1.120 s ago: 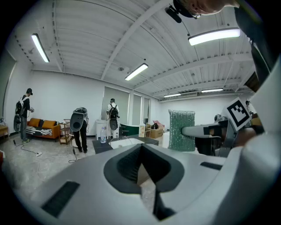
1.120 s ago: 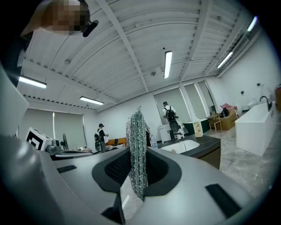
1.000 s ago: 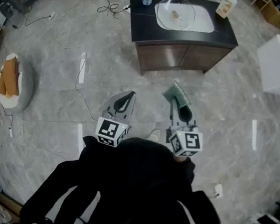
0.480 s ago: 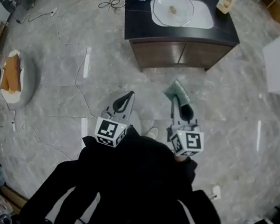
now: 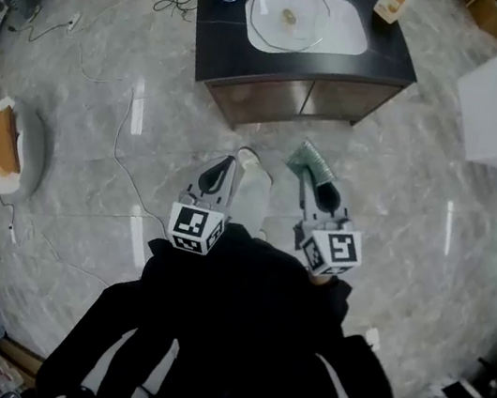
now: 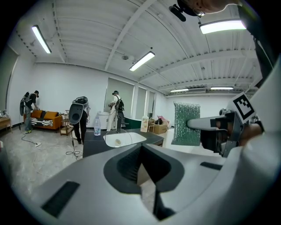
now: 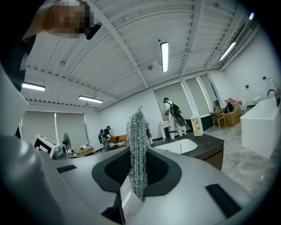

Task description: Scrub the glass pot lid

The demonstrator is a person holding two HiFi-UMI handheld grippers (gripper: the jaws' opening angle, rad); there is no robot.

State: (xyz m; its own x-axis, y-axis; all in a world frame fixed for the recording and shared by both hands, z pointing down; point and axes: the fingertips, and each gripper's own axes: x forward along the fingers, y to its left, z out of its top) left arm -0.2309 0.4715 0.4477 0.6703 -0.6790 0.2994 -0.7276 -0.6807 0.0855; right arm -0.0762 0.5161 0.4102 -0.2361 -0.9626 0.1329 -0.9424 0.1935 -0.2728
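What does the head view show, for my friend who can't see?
Seen from above, a person in black holds two grippers over a grey floor; the right gripper pinches a green scrubbing pad, the left gripper holds nothing. Ahead stands a dark sink cabinet with the glass pot lid on its white basin.

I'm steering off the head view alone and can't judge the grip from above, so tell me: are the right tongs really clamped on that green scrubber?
Observer: Yes. The right gripper view shows the right tongs shut on the scrubber, which stands upright between the jaws.
Operator: And the left tongs?
Observer: The left gripper view shows the left tongs shut, with nothing between them.
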